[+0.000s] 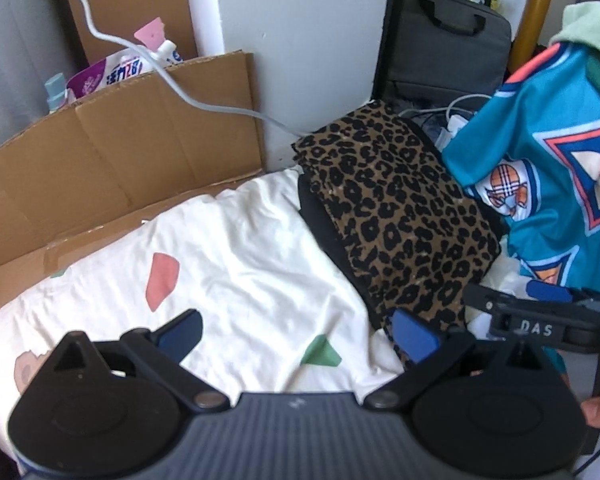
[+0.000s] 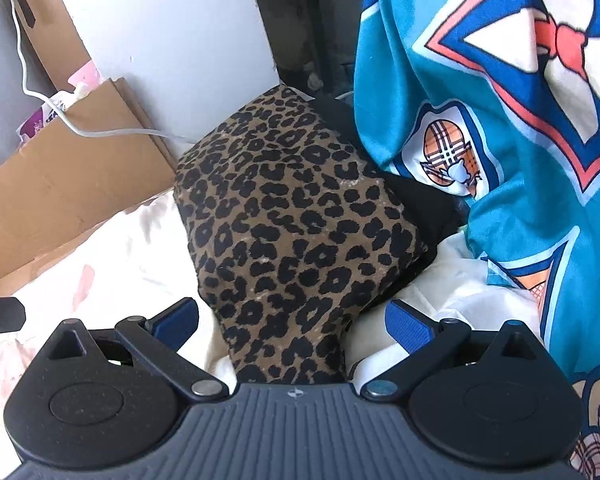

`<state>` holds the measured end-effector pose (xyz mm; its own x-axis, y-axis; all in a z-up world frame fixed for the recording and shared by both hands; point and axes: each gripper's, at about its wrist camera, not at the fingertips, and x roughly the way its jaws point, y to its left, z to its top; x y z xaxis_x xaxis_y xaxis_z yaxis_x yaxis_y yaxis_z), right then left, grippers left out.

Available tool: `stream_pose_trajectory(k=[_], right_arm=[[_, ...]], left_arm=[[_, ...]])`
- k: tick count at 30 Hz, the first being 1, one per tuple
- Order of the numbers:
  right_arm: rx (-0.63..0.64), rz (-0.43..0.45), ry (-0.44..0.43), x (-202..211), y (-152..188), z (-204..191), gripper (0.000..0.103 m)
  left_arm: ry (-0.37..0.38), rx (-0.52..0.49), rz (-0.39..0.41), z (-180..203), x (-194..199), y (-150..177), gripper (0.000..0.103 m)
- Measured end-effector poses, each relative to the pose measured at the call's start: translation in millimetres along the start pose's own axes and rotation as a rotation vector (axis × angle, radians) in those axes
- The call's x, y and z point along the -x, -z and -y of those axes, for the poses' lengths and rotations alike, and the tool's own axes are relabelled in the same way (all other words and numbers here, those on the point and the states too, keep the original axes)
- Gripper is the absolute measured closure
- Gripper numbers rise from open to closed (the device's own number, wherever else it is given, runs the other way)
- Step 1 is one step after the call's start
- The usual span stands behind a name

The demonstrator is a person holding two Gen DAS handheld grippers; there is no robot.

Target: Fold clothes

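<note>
A folded leopard-print garment (image 1: 396,208) (image 2: 288,216) lies on a black cloth on white bedding (image 1: 240,248) printed with coloured shapes. To its right a teal garment (image 1: 548,152) (image 2: 500,120) with a star print and a plaid badge hangs down, its lower edge touching the bedding. My left gripper (image 1: 296,336) is open over the bedding, just left of the leopard garment's near corner, holding nothing. My right gripper (image 2: 292,326) is open too, with the near end of the leopard garment between its blue pads (image 2: 410,326). Its black body (image 1: 540,328) shows in the left wrist view.
A flattened cardboard box (image 1: 120,152) stands along the bedding's far left side, with a refill pouch (image 1: 120,68) behind it. A white cable (image 1: 188,96) runs down to the leopard garment. A white wall (image 1: 300,40), a grey bag (image 1: 448,48) and a pale green cloth (image 1: 588,28) stand behind.
</note>
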<state>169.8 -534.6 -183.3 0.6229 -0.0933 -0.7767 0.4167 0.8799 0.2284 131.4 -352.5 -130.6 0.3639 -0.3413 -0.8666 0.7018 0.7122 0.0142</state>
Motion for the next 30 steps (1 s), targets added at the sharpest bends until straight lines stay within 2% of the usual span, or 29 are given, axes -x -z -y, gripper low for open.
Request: stream_pose_trajectory(k=[11,14,19,26,30], right_arm=[[-0.005,-0.045,-0.01,43,-20,-24,0.001],[-0.018,-0.052,-0.014,62,-24,-35,0.001],[0.004,-0.029,-0.031,103,-36,-55,0.001],[-0.02,-0.04,-0.002,146,-53,-67,0.001],[-0.027,-0.036,-0.006,167,-56,-75,0.001]], left_arm=[[0.01,0.044,-0.001,6,35,-7,0.001],[0.015,0.074,-0.01,1,46,-10,0.001],[-0.019,0.068,0.014,-2,71,-12,0.001],[-0.005,0.11,0.011,-12,111,-9,0.001],[-0.036,0.132,0.016,-20,133,-8,0.001]])
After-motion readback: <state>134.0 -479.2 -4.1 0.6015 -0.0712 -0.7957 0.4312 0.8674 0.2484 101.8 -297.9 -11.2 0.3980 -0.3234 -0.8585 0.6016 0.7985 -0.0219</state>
